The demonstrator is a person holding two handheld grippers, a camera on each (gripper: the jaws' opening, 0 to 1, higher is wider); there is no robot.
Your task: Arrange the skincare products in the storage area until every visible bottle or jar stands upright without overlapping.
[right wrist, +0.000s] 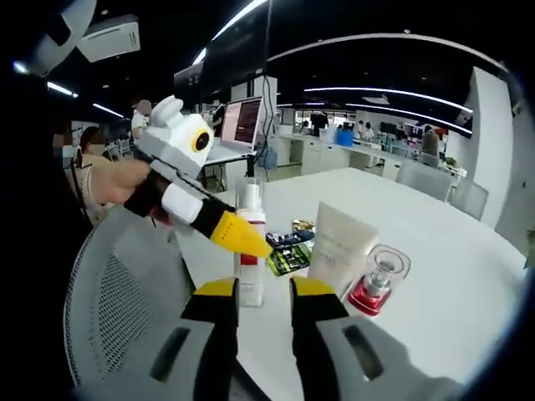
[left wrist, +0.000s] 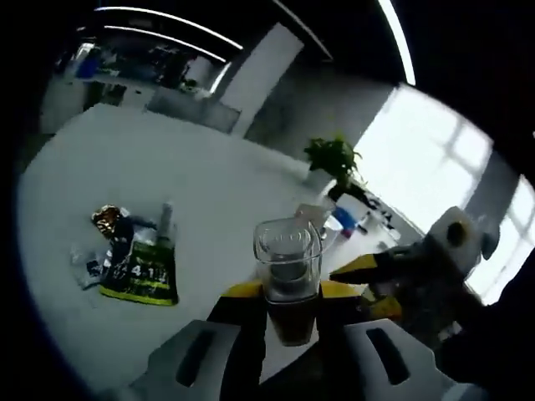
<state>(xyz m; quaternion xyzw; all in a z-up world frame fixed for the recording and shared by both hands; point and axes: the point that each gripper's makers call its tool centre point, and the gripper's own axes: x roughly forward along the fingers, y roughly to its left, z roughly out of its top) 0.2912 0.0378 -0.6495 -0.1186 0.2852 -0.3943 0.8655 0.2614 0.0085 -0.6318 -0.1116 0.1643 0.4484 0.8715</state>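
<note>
Left gripper view: clear-capped amber bottle [left wrist: 287, 288] held upright, clamped between the left gripper [left wrist: 288, 313] jaws above the white table [left wrist: 125, 167]. Right gripper [right wrist: 262, 294] jaws apart, empty, near a white bottle [right wrist: 250, 251], cream tube [right wrist: 339, 246] and red jar [right wrist: 374, 288]. Risk: loosened grip would drop the bottle; crowding could topple neighbours.

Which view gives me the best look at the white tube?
The right gripper view. The white tube stands there large and unobstructed on the table, between a tall bottle and a red jar. In the left gripper view a pale shape behind the held bottle may be that tube, but I cannot tell.
</note>
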